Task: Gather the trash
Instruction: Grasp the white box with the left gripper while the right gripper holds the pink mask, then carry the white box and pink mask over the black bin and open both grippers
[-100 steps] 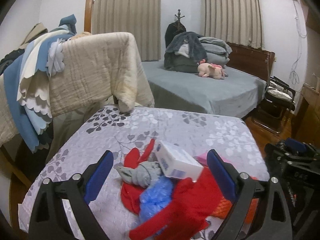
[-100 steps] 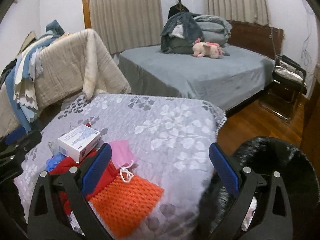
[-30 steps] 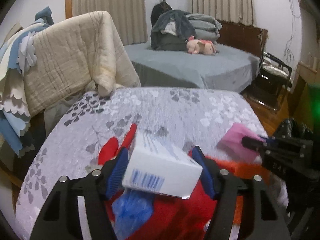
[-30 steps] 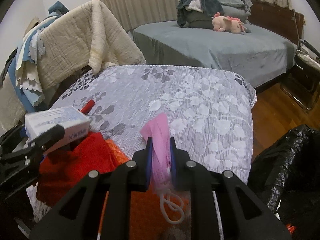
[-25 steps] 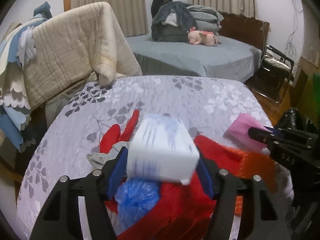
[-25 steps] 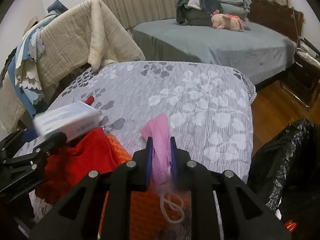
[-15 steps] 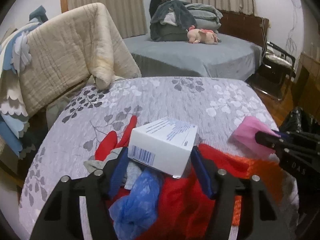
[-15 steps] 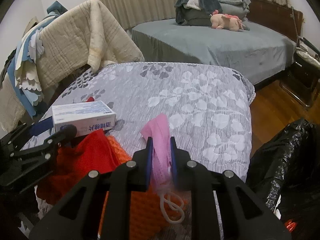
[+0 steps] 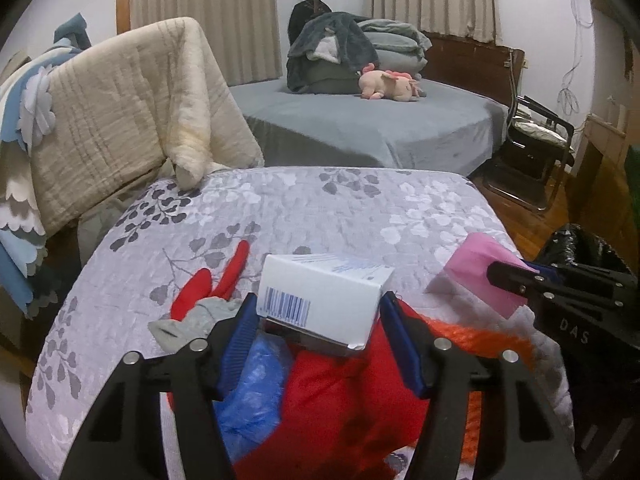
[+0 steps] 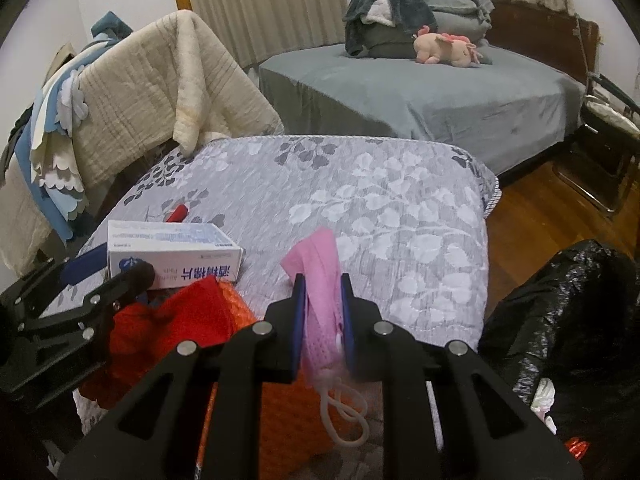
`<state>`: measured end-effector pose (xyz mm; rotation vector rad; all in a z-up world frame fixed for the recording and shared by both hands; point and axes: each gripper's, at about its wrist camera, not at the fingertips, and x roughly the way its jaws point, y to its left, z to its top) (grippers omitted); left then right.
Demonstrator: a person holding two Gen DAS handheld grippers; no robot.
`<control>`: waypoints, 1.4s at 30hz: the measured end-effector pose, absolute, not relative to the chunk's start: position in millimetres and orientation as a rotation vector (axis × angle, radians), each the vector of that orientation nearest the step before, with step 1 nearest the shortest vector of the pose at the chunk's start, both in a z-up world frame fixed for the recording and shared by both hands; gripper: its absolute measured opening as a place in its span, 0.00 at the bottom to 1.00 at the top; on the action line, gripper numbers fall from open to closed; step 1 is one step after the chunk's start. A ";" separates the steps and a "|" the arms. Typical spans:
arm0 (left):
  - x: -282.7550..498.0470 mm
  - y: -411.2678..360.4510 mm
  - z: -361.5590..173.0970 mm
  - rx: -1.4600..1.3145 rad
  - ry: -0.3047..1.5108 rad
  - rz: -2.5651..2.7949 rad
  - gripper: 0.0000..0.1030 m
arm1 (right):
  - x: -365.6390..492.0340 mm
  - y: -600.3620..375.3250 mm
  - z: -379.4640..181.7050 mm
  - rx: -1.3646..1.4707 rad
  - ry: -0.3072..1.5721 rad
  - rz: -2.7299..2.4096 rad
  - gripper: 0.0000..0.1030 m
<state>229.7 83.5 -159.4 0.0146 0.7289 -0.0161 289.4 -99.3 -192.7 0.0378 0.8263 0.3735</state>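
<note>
The left gripper point(image 9: 318, 316) clamps a white carton point(image 9: 322, 296) across its short width, held above the red cloth point(image 9: 340, 396) on the floral bedspread point(image 9: 320, 200). The right gripper point(image 10: 322, 312) pinches a pink face mask point(image 10: 320, 280), ear loop dangling below, beside the open black trash bag point(image 10: 568, 312).

Handling, by judgement: the carton is light, rigid cardboard and crushes under excess force; grip the flat side panels. The mask is soft and limp; hold the folded body, not the loop.

Markings: the carton carries a barcode, Chinese characters and small blue print, the latter too small to read. The right gripper's body is stamped "DAS".
</note>
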 end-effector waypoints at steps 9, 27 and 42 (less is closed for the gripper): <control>218.6 67.6 -138.4 0.034 0.650 -0.046 0.59 | 283.1 -109.1 -171.3 0.051 0.778 0.371 0.15; 191.2 39.2 -114.9 0.029 0.603 -0.103 0.59 | 250.4 -140.0 -133.8 0.061 0.713 0.370 0.11; 170.6 -28.1 -89.4 0.042 0.550 -0.251 0.59 | 198.0 -225.4 -105.9 0.082 0.672 0.227 0.11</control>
